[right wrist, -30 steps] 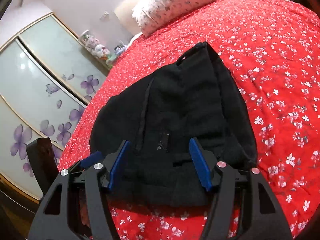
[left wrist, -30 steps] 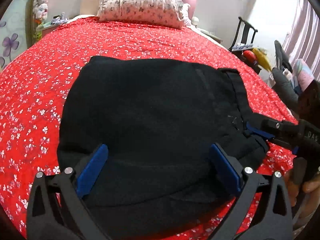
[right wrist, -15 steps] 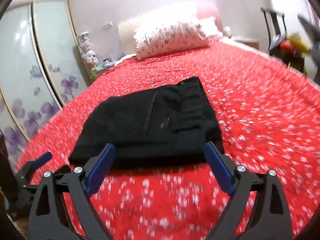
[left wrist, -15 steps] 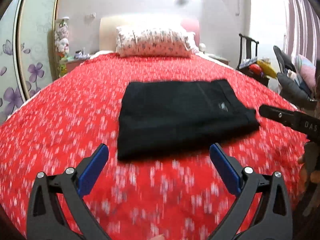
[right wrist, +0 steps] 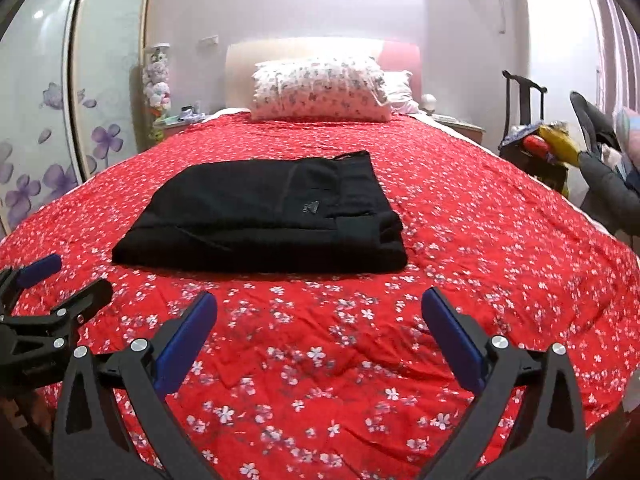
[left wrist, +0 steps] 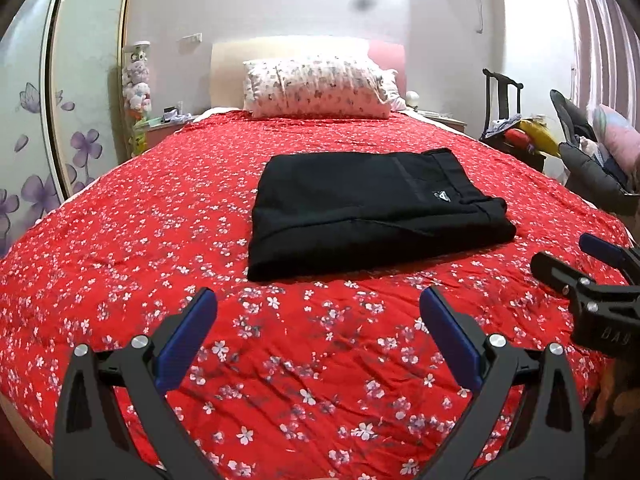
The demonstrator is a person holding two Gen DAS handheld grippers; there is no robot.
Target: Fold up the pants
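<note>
Black pants (left wrist: 372, 208) lie folded into a flat rectangle in the middle of the red flowered bedspread (left wrist: 120, 248), waistband and small logo to the right. My left gripper (left wrist: 318, 300) hovers over the cover in front of them, open and holding nothing. In the right wrist view the same pants (right wrist: 260, 216) rest ahead and a little left of my right gripper (right wrist: 320, 300), whose jaws are still opening with nothing between them. Each gripper shows in the other's view, the right gripper (left wrist: 564, 250) at the right edge, the left gripper (right wrist: 78, 274) at the left edge.
A flowered pillow (left wrist: 320, 88) leans on the headboard at the far end. Sliding wardrobe doors (left wrist: 28, 140) with purple flowers run along the left. A dark chair (left wrist: 504, 120) and a heap of clothes (left wrist: 592, 168) stand right of the bed.
Both grippers have pulled back from the pants toward the near end of the bed and levelled out. The right jaws have spread wider. The pants lie folded and released.
</note>
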